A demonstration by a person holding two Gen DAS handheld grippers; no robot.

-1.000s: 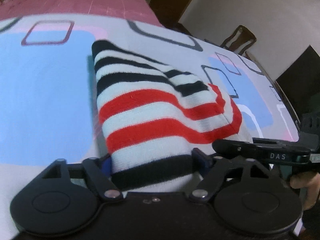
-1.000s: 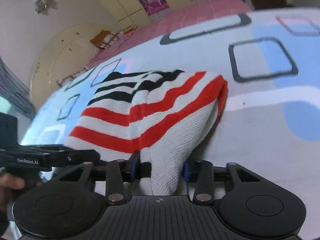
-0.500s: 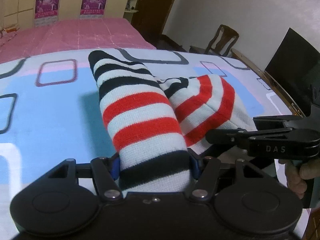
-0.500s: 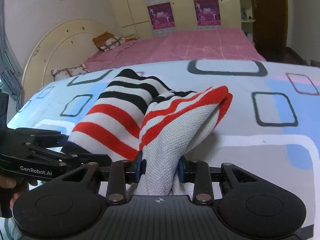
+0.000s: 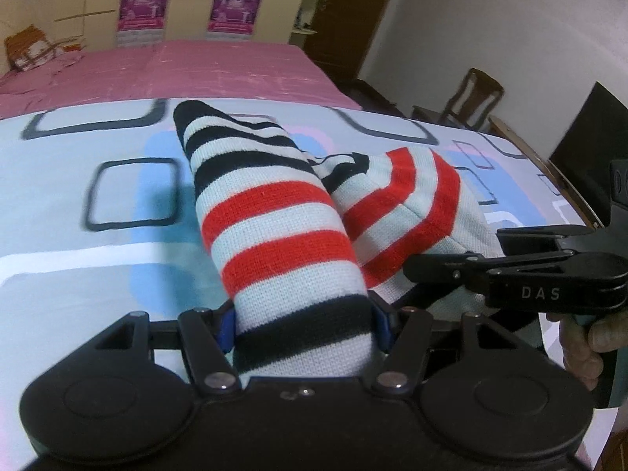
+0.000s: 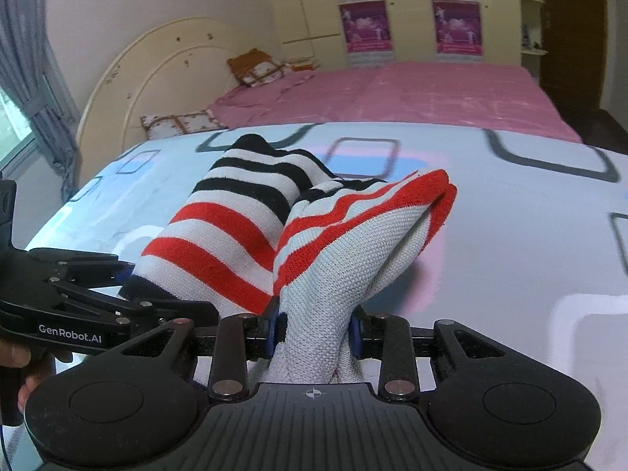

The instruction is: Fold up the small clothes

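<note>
So both tongs have a piece of the same striped knit garment (image 5: 274, 216), white with red and black bands, and it's lifted up off the near part of the bed sheet (image 5: 98, 274) (pale blue with dark rounded squares). The left tongs (image 5: 304, 324) are closed partway on a fat bunched tube of the knit, black band right at the pads, so they're clamped but pretty wide. The right tongs (image 6: 314, 331) are pinched much narrower on a gathered bit showing mostly the plain white inside face. From each grip the fabric runs away from the camera toward the far side of the bed, so the long axis goes near-to-far, with the black-striped end pointing far and drooping down to the sheet. The two held parts sit side by side like a V, the right one ending in a red-edged fold (image 6: 443, 192). Can't really tell whether it's a tiny sweater or something else, it's too scrunched. Further back there's a pink blanket (image 6: 392, 94) and a cream headboard (image 6: 157, 74).
</note>
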